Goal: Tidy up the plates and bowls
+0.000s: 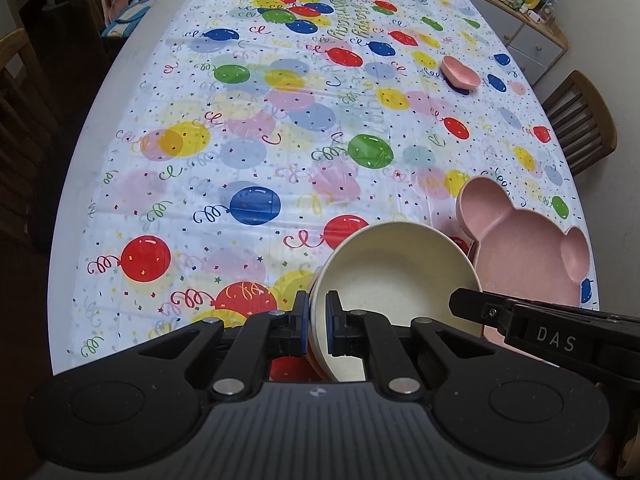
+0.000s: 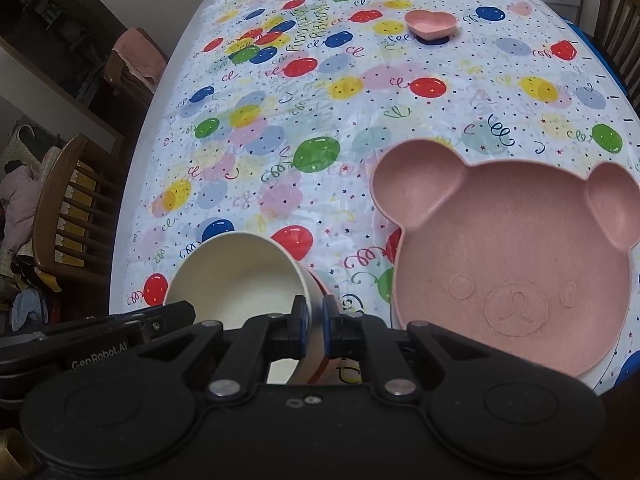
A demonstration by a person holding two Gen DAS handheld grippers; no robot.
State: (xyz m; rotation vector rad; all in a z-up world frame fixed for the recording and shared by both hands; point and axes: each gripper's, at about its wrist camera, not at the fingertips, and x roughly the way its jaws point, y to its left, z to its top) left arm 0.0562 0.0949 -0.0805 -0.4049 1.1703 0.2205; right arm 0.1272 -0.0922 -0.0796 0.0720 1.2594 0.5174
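The left gripper comes in low from the near edge, its fingers clamped on the left rim of the cream bowl, one pad outside the wall and one inside. The bowl sits tilted near the front of the surface, with a pinkish rim of something nested beneath it, though what that is cannot be told. The right gripper pinches the bowl's opposite rim the same way, fingers closed on the wall; holding both sides probably steadies the bowl for lifting or stacking. Just to the right lies the pink bear-shaped plate, flat, a likely place to gather dishes. Farther back, well apart, a small pink heart bowl stands alone, not yet collected.
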